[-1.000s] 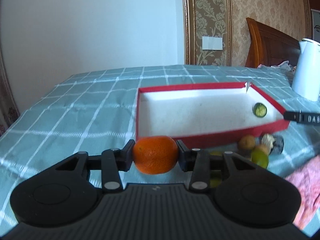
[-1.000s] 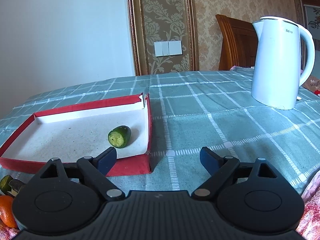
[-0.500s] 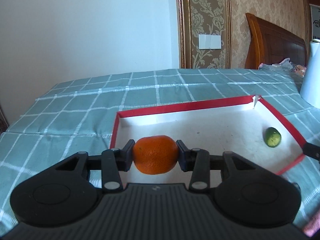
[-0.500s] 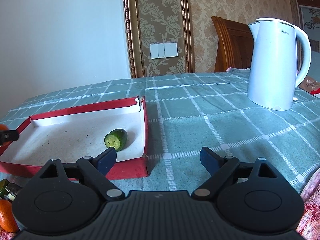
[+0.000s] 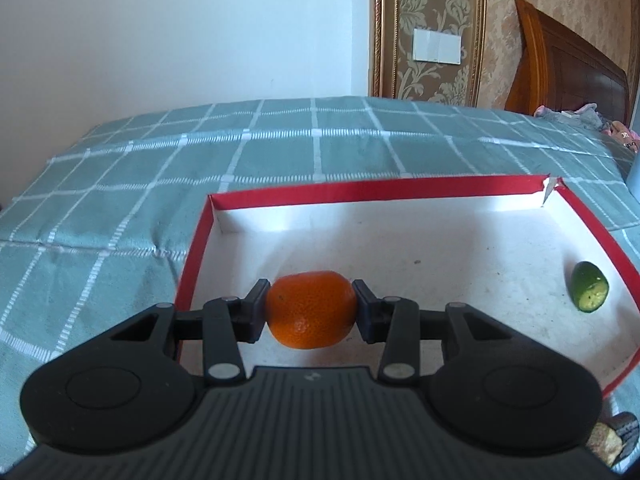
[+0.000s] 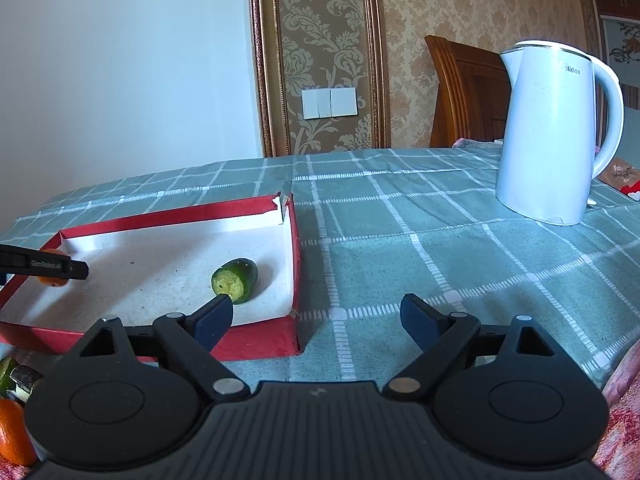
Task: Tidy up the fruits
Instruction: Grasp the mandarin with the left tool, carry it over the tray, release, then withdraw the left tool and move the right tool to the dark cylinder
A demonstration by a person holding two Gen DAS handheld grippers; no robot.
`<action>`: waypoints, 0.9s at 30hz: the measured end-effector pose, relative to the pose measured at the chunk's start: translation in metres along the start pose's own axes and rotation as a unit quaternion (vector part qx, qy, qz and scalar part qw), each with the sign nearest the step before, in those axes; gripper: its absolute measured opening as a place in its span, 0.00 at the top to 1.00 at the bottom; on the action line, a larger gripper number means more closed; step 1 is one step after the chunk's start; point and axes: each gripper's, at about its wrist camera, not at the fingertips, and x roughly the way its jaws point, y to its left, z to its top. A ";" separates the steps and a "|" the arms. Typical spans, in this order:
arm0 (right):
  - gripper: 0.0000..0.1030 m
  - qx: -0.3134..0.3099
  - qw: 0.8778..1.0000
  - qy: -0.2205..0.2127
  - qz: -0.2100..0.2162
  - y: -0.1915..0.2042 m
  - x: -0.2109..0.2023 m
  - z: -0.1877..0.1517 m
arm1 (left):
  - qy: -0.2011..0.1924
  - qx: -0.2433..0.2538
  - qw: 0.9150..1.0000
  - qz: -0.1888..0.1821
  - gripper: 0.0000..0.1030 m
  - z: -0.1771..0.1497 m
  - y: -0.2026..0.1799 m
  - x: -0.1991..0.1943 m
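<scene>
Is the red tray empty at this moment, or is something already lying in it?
Not empty. A cut green fruit lies on the red tray's white floor near its right wall. The orange is above it, clamped in the left gripper.

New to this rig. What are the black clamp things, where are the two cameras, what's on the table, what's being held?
The black clamps are two hand-held grippers, one in each of a person's hands; no robot arm. Each carries a wide-angle camera looking forward along its two fingers, so each picture shows its own gripper at the bottom.

In the left camera, the left gripper is shut on an orange, held over the red box with the white floor. A cut green fruit piece lies inside near the box's right wall.

In the right camera, the right gripper is open and holds nothing. A white kettle stands on the checked tablecloth. Another orange sits outside the box at bottom left.
</scene>
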 end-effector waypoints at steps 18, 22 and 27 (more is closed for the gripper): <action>0.11 -0.004 1.000 -0.001 0.000 0.001 0.000 0.000 | -0.042 0.003 0.999 0.029 0.16 -0.002 0.003 -0.045; 0.11 -0.002 1.000 0.000 0.002 0.000 0.000 0.000 | -0.075 -0.011 0.997 0.017 0.06 -0.015 0.015 -0.084; 0.11 -0.007 1.000 -0.007 0.011 0.001 -0.003 0.000 | -0.094 -0.020 0.995 0.004 0.05 -0.045 0.031 -0.126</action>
